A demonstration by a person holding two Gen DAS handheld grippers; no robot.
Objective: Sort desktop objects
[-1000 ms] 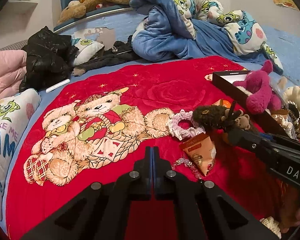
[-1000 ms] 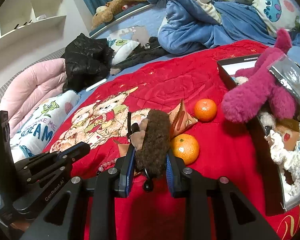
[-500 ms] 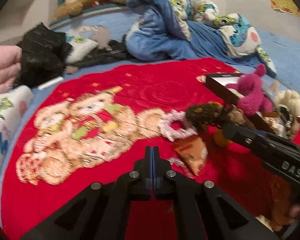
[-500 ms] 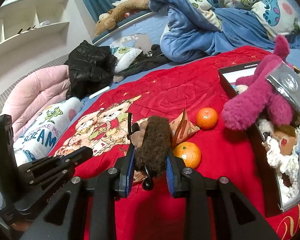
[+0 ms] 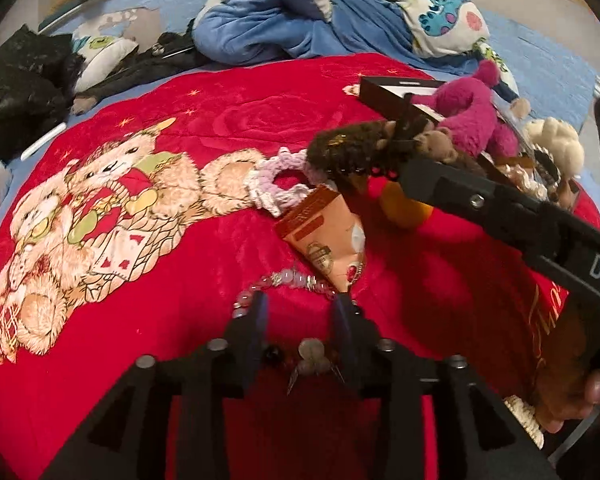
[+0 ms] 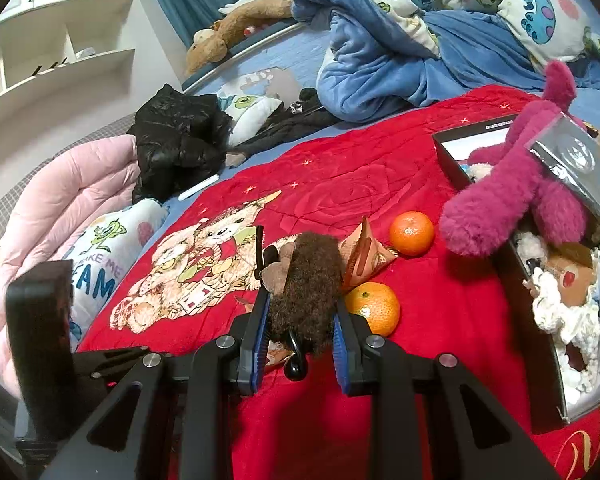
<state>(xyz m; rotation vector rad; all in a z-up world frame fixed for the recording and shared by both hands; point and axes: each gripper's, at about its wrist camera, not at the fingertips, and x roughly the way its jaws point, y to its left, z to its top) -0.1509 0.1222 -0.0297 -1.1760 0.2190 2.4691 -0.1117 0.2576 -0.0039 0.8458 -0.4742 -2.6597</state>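
Brown furry plush toy sits clamped between the blue pads of the right gripper, lifted above the red bear-print blanket. Just past it lie a triangular snack packet and two oranges, one beside the right finger, one farther off. To the right stands a black box crowded with a magenta plush. The left gripper points down at the blanket, its jaws opening over a beaded bracelet, the pads not pressing it. Beyond lies a pink crocheted ring.
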